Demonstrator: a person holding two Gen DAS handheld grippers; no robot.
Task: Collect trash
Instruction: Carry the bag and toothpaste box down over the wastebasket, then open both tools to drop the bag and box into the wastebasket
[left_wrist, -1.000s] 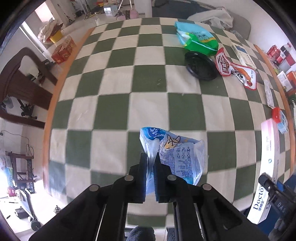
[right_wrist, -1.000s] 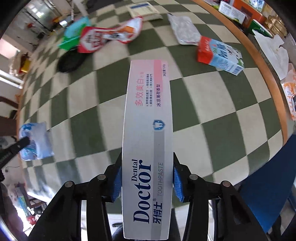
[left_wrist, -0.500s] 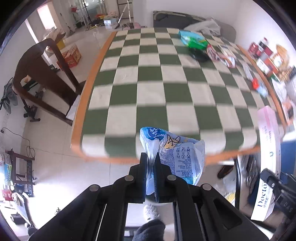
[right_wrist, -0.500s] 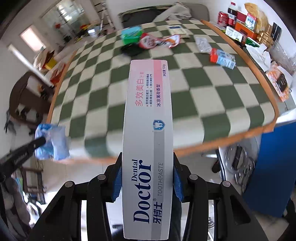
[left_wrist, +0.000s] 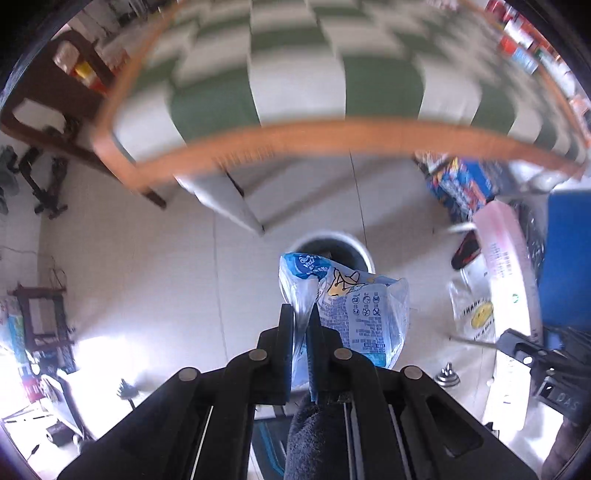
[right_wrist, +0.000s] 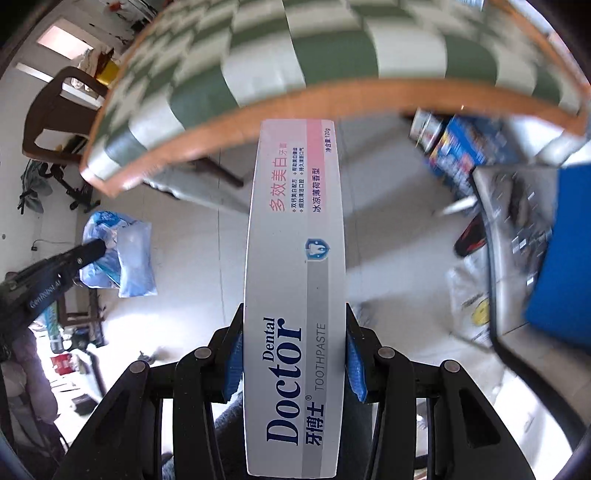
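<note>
Left wrist view: the left gripper (left_wrist: 303, 325) is pinching a limp, light tissue wrapper (left_wrist: 351, 306) at centre frame, hiding most of the waste bin (left_wrist: 328, 240).

Right wrist view: the right gripper (right_wrist: 295, 354) is clamping a stiff, light toothpaste box (right_wrist: 295, 280) by its sides; the bin is blocked from sight.

bin (left_wrist: 328, 245) on the floor (left_wrist: 147, 280), before the table (left_wrist: 295, 136); chair (left_wrist: 48, 110) left of it.

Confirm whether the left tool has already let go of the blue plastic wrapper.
No: the left tool is shut on the blue plastic wrapper, holding it above the round bin on the floor.
</note>
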